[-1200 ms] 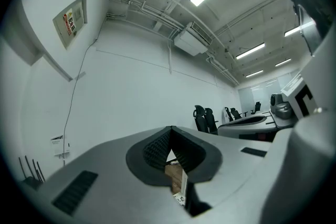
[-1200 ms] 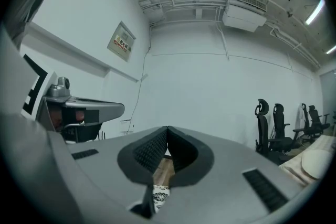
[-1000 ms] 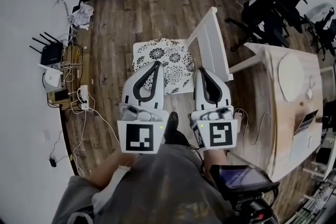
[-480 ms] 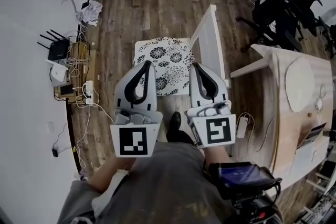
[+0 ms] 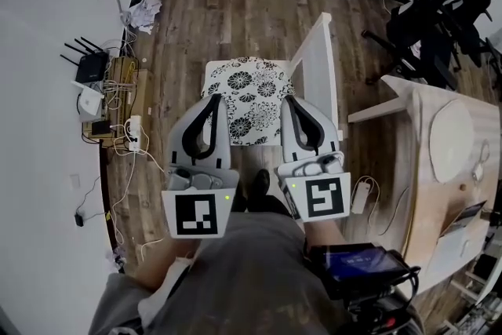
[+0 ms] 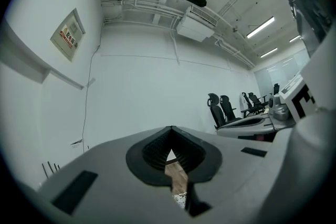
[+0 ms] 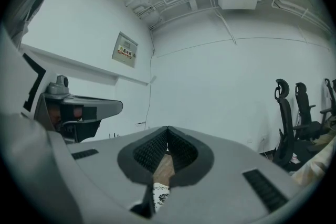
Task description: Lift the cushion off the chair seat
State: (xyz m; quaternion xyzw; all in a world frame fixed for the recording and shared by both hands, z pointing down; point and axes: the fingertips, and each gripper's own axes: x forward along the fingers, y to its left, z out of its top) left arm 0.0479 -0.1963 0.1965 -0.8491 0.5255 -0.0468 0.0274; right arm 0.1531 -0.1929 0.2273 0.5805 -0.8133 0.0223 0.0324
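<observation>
The lifting is not yet begun: the cushion (image 5: 249, 86), white with black flower prints, lies flat on the seat of the chair (image 5: 318, 67). The left gripper (image 5: 217, 98) and the right gripper (image 5: 289, 100) are both clenched and empty, over the chair's near edge.

Wall sign (image 6: 67, 35) print illegible
</observation>
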